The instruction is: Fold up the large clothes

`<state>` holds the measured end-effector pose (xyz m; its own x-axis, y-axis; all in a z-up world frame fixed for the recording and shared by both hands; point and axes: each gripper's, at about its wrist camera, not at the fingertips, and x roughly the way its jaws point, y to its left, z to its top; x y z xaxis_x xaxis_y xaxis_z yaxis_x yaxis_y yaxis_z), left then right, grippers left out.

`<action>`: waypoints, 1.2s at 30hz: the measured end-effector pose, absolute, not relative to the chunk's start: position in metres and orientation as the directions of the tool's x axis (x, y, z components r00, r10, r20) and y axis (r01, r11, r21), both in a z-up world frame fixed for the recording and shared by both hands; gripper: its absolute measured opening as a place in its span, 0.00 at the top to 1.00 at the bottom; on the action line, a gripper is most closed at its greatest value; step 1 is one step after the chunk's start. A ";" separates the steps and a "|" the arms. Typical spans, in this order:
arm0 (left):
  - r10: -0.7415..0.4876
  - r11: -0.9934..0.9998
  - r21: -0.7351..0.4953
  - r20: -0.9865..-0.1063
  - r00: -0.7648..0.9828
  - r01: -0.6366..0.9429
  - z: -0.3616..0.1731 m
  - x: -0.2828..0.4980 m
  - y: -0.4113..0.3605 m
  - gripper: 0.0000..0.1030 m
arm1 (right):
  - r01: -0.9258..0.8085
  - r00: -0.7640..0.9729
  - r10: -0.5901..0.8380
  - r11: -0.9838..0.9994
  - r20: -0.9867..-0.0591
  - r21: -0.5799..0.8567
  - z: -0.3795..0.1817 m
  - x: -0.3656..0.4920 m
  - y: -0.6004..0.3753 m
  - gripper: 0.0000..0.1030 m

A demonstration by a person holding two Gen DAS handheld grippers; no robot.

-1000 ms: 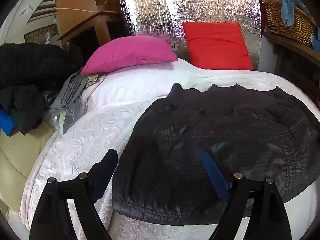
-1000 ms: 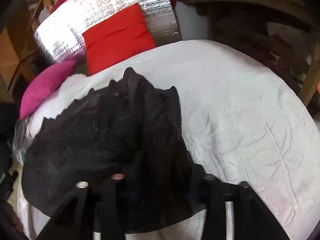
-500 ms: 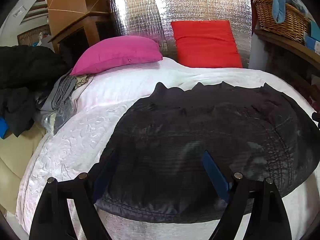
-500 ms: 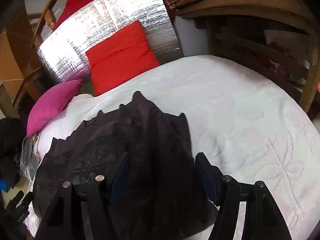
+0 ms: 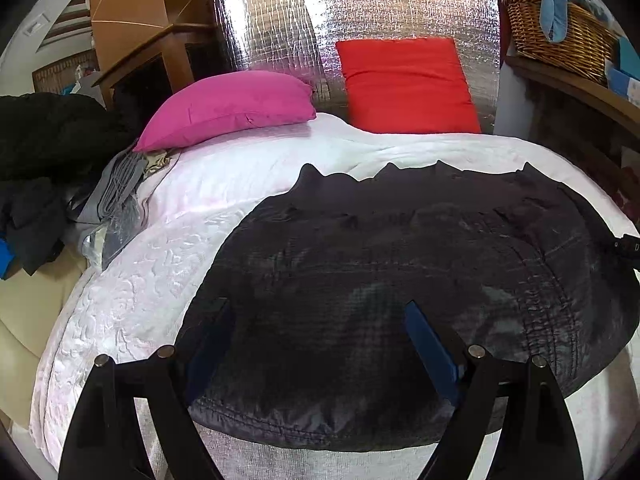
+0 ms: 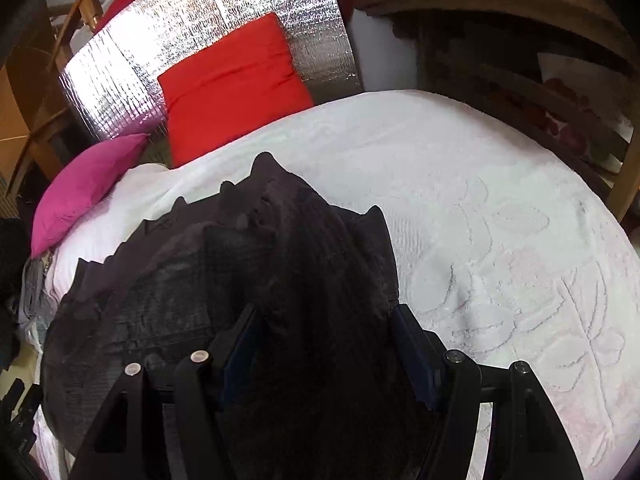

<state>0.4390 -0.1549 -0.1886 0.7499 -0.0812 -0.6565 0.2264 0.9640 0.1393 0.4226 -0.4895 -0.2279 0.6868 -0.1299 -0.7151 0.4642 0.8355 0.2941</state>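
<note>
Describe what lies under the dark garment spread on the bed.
Under the dark garment lies the white embossed bedspread, showing all round its edges. Whether anything else sits beneath the cloth cannot be seen, since the garment covers that patch completely.

No legible text, label, brand, no. or sign in either of my views. Left-claw view: nothing printed that I can read. Right-claw view: same.
</note>
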 end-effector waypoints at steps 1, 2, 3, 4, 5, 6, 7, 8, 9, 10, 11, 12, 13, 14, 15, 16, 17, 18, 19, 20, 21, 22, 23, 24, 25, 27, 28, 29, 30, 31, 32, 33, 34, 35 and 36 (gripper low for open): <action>-0.080 0.965 0.139 -0.656 0.750 0.224 -0.188 0.440 -0.154 0.15 | 0.465 0.685 -0.136 0.838 -0.716 0.286 -0.228 0.423 -0.489 0.32; -0.079 0.966 0.136 -0.656 0.751 0.220 -0.188 0.440 -0.154 0.15 | 0.466 0.684 -0.140 0.839 -0.716 0.281 -0.228 0.423 -0.488 0.32; -0.079 0.967 0.133 -0.656 0.751 0.218 -0.188 0.440 -0.153 0.15 | 0.467 0.684 -0.144 0.839 -0.715 0.278 -0.227 0.423 -0.488 0.32; -0.079 0.968 0.130 -0.656 0.750 0.216 -0.188 0.441 -0.152 0.15 | 0.473 0.685 -0.151 0.836 -0.713 0.277 -0.226 0.422 -0.489 0.32; -0.079 0.968 0.130 -0.656 0.751 0.216 -0.188 0.441 -0.152 0.15 | 0.478 0.686 -0.156 0.833 -0.711 0.278 -0.225 0.421 -0.490 0.32; -0.079 0.968 0.131 -0.655 0.752 0.215 -0.187 0.440 -0.152 0.15 | 0.485 0.688 -0.162 0.827 -0.707 0.283 -0.224 0.419 -0.492 0.32; -0.078 0.968 0.132 -0.654 0.753 0.215 -0.187 0.440 -0.152 0.15 | 0.493 0.691 -0.167 0.821 -0.703 0.290 -0.223 0.418 -0.495 0.32; -0.078 0.968 0.132 -0.653 0.753 0.215 -0.187 0.440 -0.152 0.15 | 0.499 0.694 -0.169 0.814 -0.700 0.298 -0.222 0.416 -0.498 0.32; -0.079 0.967 0.132 -0.654 0.752 0.216 -0.188 0.440 -0.152 0.15 | 0.504 0.695 -0.170 0.808 -0.699 0.304 -0.222 0.415 -0.500 0.32; -0.079 0.967 0.132 -0.655 0.752 0.216 -0.188 0.440 -0.153 0.15 | 0.507 0.694 -0.171 0.806 -0.700 0.306 -0.222 0.415 -0.501 0.31; -0.078 0.967 0.133 -0.654 0.752 0.216 -0.188 0.440 -0.153 0.15 | 0.512 0.689 -0.168 0.802 -0.705 0.308 -0.224 0.415 -0.502 0.29; -0.077 0.967 0.135 -0.653 0.753 0.217 -0.188 0.439 -0.153 0.15 | 0.514 0.683 -0.164 0.801 -0.712 0.308 -0.227 0.417 -0.503 0.28; -0.077 0.967 0.136 -0.653 0.754 0.216 -0.187 0.439 -0.153 0.15 | 0.511 0.670 -0.143 0.800 -0.728 0.313 -0.233 0.420 -0.503 0.28; -0.077 0.967 0.134 -0.653 0.753 0.215 -0.187 0.440 -0.153 0.15 | 0.506 0.666 -0.127 0.801 -0.735 0.321 -0.236 0.422 -0.503 0.28; -0.077 0.968 0.133 -0.654 0.753 0.215 -0.187 0.440 -0.153 0.15 | 0.500 0.667 -0.115 0.801 -0.736 0.328 -0.239 0.422 -0.502 0.29; -0.077 0.968 0.133 -0.654 0.753 0.214 -0.187 0.440 -0.153 0.15 | 0.497 0.670 -0.124 0.808 -0.732 0.318 -0.238 0.422 -0.500 0.31; -0.075 0.968 0.133 -0.654 0.753 0.212 -0.187 0.440 -0.153 0.15 | 0.489 0.679 -0.138 0.818 -0.721 0.303 -0.235 0.422 -0.498 0.50; -0.074 0.968 0.133 -0.654 0.753 0.211 -0.187 0.440 -0.152 0.15 | 0.477 0.685 -0.154 0.834 -0.712 0.278 -0.230 0.422 -0.494 0.67; -0.074 0.969 0.132 -0.655 0.752 0.211 -0.187 0.441 -0.152 0.15 | 0.474 0.685 -0.174 0.844 -0.707 0.251 -0.226 0.422 -0.491 0.68; -0.073 0.969 0.132 -0.656 0.751 0.209 -0.188 0.441 -0.152 0.15 | 0.479 0.687 -0.211 0.851 -0.695 0.215 -0.221 0.421 -0.487 0.71; -0.072 0.969 0.133 -0.656 0.751 0.209 -0.188 0.441 -0.152 0.15 | 0.483 0.690 -0.234 0.854 -0.685 0.195 -0.218 0.420 -0.485 0.72; -0.071 0.969 0.134 -0.656 0.751 0.208 -0.188 0.441 -0.152 0.15 | 0.488 0.689 -0.257 0.856 -0.678 0.171 -0.217 0.419 -0.483 0.72; -0.069 0.969 0.135 -0.656 0.752 0.207 -0.188 0.441 -0.152 0.15 | 0.491 0.680 -0.259 0.856 -0.686 0.162 -0.220 0.421 -0.483 0.72; -0.066 0.969 0.139 -0.658 0.750 0.207 -0.188 0.442 -0.151 0.15 | 0.496 0.661 -0.257 0.855 -0.705 0.154 -0.227 0.424 -0.485 0.72; -0.062 0.968 0.143 -0.662 0.747 0.207 -0.189 0.443 -0.151 0.15 | 0.494 0.644 -0.244 0.856 -0.725 0.150 -0.236 0.428 -0.487 0.70; -0.048 0.969 0.148 -0.678 0.733 0.200 -0.192 0.447 -0.147 0.15 | 0.493 0.645 -0.239 0.856 -0.726 0.156 -0.240 0.428 -0.488 0.68; -0.042 0.971 0.142 -0.686 0.726 0.191 -0.192 0.451 -0.143 0.15 | 0.496 0.646 -0.240 0.853 -0.725 0.160 -0.234 0.426 -0.488 0.68; -0.038 0.976 0.129 -0.696 0.717 0.177 -0.191 0.455 -0.137 0.15 | 0.490 0.651 -0.218 0.853 -0.727 0.182 -0.229 0.424 -0.490 0.64; -0.036 0.980 0.114 -0.702 0.711 0.163 -0.190 0.458 -0.130 0.15 | 0.481 0.660 -0.191 0.851 -0.727 0.213 -0.226 0.421 -0.492 0.45; -0.034 0.986 0.092 -0.709 0.704 0.141 -0.188 0.463 -0.119 0.15 | 0.461 0.684 -0.132 0.840 -0.717 0.286 -0.220 0.414 -0.498 0.34; -0.034 0.991 0.068 -0.716 0.697 0.118 -0.186 0.468 -0.108 0.15 | 0.448 0.712 -0.098 0.826 -0.696 0.342 -0.215 0.407 -0.502 0.27; -0.039 0.994 0.040 -0.727 0.686 0.099 -0.186 0.473 -0.096 0.15 | 0.439 0.737 -0.084 0.814 -0.671 0.381 -0.212 0.399 -0.504 0.27; -0.045 0.996 0.014 -0.740 0.671 0.083 -0.187 0.478 -0.085 0.11 | 0.426 0.767 -0.070 0.799 -0.638 0.424 -0.204 0.388 -0.510 0.27; -0.054 0.998 -0.014 -0.752 0.657 0.066 -0.189 0.482 -0.075 0.10 | 0.414 0.779 -0.056 0.794 -0.625 0.445 -0.200 0.383 -0.514 0.27; -0.075 0.997 -0.064 -0.769 0.635 0.040 -0.194 0.489 -0.059 0.10 | 0.402 0.787 -0.040 0.791 -0.616 0.462 -0.197 0.378 -0.518 0.27</action>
<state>0.4895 -0.0588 -0.1940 0.6348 -0.0752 -0.7690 0.0400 0.9971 -0.0645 0.3782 -0.5176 -0.1974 0.7866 -0.0401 -0.6162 0.4019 0.7908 0.4616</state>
